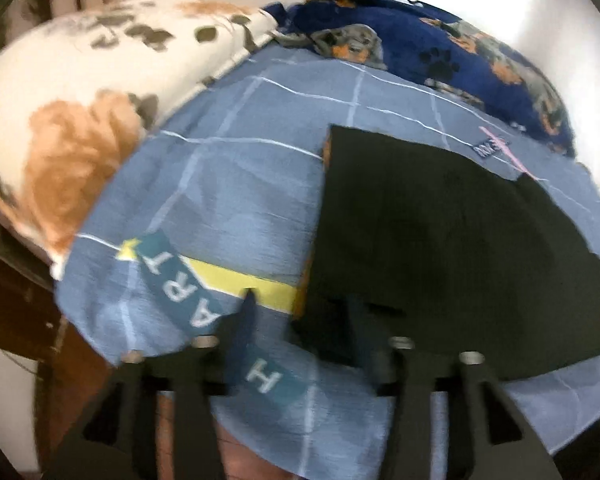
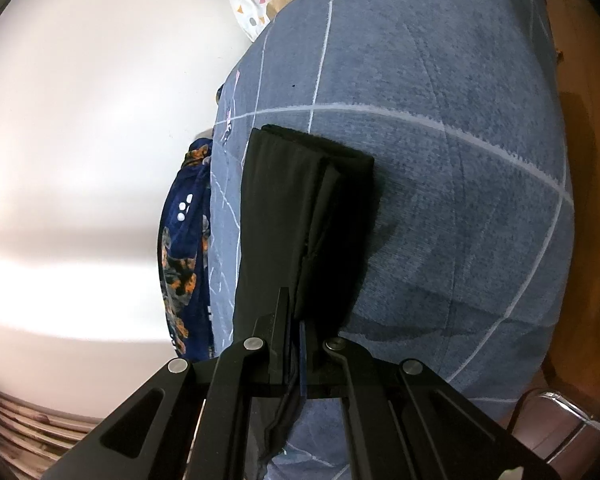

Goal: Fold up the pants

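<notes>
Fig. legend, jaws outward.

R gripper (image 2: 296, 320): jaws clenched on the near edge of the black pants (image 2: 300, 216), fabric pinched between the fingers, a dark fold hanging below them. L gripper (image 1: 300, 304): jaws parted, nothing between them; one finger (image 1: 249, 300) lies over the yellow stripe of the sheet, the other is lost against the dark cloth at the pants' near corner.

Pants: already folded into a narrow stack w/ several layers, lying flat on the blue grid-pattern bedsheet (image 1: 220, 184), well in from the sheet's edges. In the L view they read as a flat black slab w/ a stepped far edge.

Surroundings: cream pillow w/ orange and grey blotches (image 1: 80, 120) beyond the sheet's far left; navy dog-print blanket (image 1: 440, 44) behind the pants.

Step in hand (judged): last fold or tidy-up of the stack. To do it well: keep the R pinch low and steady so layers don't slide; bring the L jaws down on the matching corner, catch all layers, then lift both ends together and lay edge on edge.

Hard to make out: L view is motion-blurred; black-on-black hides the layer count, the waistband vs. hem end, and the exact tip of the L gripper's second finger. Bed edges cut off.
</notes>
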